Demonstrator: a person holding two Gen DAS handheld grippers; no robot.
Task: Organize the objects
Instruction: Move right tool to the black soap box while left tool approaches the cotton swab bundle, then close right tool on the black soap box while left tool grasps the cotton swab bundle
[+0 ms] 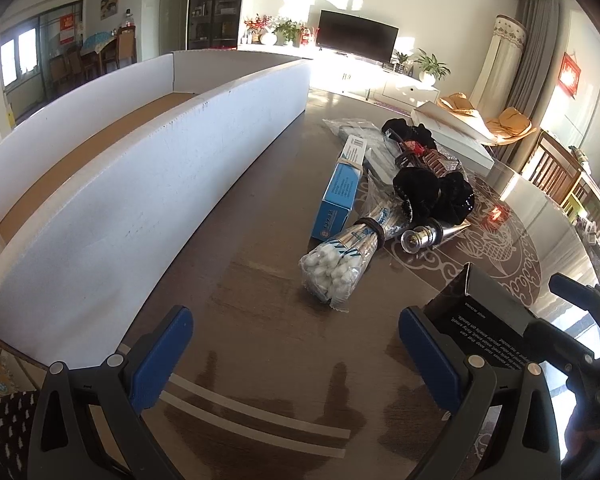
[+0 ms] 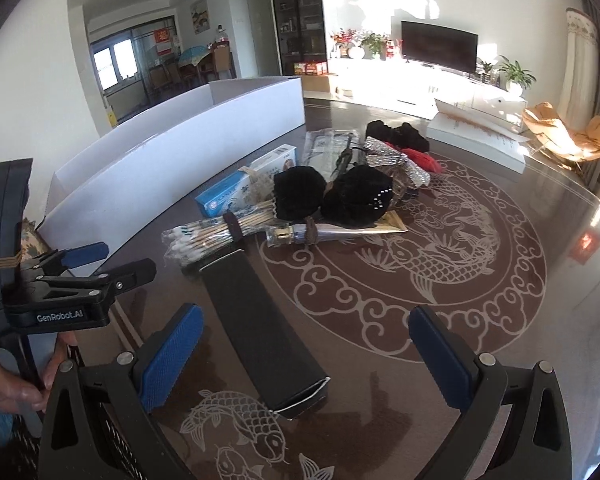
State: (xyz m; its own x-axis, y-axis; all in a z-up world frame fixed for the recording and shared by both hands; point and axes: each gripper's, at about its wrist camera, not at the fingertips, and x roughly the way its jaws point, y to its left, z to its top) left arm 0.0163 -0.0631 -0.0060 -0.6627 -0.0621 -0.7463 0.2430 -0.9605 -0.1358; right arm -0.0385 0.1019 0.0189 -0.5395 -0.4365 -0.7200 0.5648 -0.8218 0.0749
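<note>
Both of my hand-held grippers are low over the bench point(image 2: 540, 216), nothing clamped. Left hand-held gripper point(image 1: 296, 354): blue pads spread wide apart, bare bench between them. Right hand-held gripper point(image 2: 306, 354): pads also wide apart, with the near end of the long black box point(image 2: 260, 328) lying flat between them, closer to the left pad, not touching either as far as I can tell. In the left wrist view that same black box point(image 1: 486, 320) sits just right of my left gripper's right pad, open flap end up front.

Cotton swab bundle point(image 1: 336, 264) lies ahead of the left gripper, slightly right of centre, apart from the pads; in the right view the swabs point(image 2: 208, 232) lie just past the far end of the black box. Blue carton point(image 1: 338, 196) is behind the swabs, angled away. Small glass bottle point(image 1: 420, 238) with gold cap is on its side beside the swabs. Black scrunchies point(image 2: 340, 196) are piled behind it, with silver sequin fabric point(image 2: 396, 164) further back. Big white cardboard tray point(image 1: 140, 184) runs along the left side of the bench, brown floor visible inside.
</note>
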